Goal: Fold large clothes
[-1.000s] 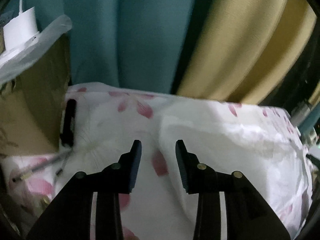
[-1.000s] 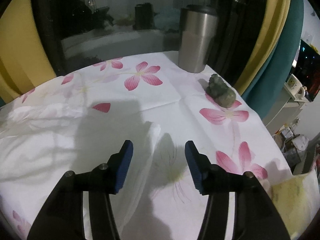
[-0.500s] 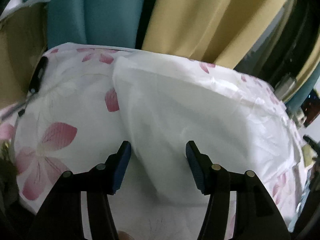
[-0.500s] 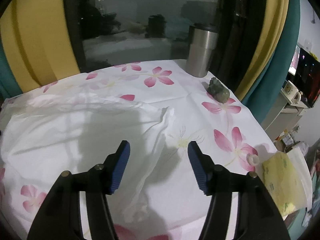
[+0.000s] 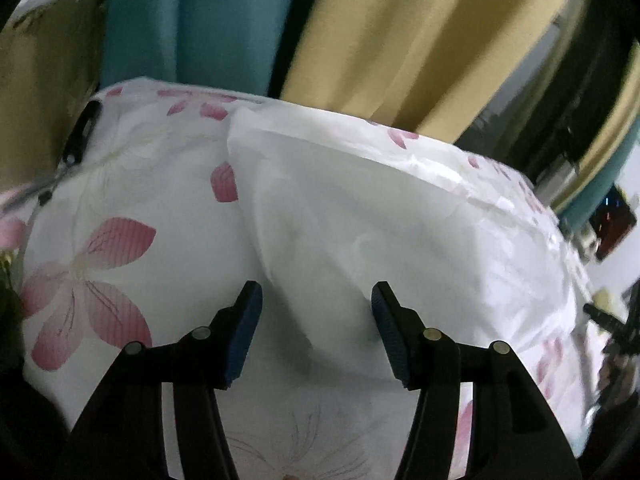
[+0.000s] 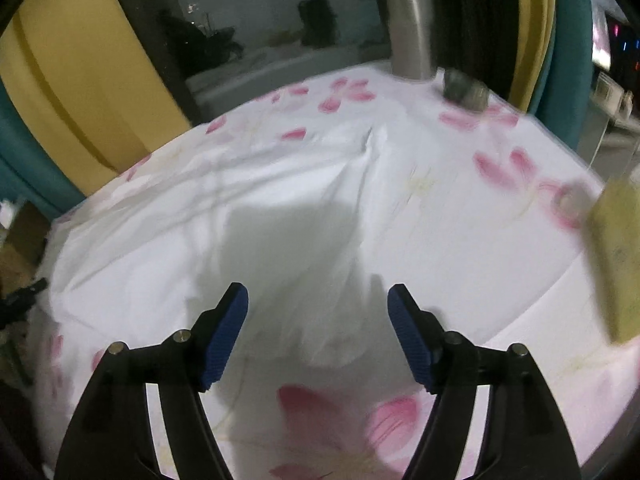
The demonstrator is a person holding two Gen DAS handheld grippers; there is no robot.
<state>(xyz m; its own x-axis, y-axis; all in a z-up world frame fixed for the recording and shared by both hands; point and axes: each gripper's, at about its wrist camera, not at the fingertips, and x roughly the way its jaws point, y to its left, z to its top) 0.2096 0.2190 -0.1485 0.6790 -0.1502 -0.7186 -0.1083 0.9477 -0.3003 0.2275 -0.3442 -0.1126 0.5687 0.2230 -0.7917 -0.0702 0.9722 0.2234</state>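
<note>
A large white garment [image 5: 380, 232] [image 6: 208, 216] lies spread over a table covered with a white cloth printed with pink flowers [image 5: 92, 264] [image 6: 500, 168]. My left gripper [image 5: 316, 300] is open above the garment's near left corner, and the fabric edge shows in the gap between its blue pads without touching them. My right gripper [image 6: 318, 300] hovers over the garment's near right corner; its jaws are opening and the pads touch no cloth.
A steel tumbler [image 6: 412, 32] and a small grey-green figure [image 6: 464, 88] stand at the table's far right. A yellow packet [image 6: 616, 260] lies at the right edge. A cardboard box [image 5: 40, 92] and a black pen-like object [image 5: 82, 132] sit at the left. Teal and yellow curtains hang behind.
Both grippers have drawn back toward the near edge of the table and opened wider. More of the garment's near corners has come into view.
</note>
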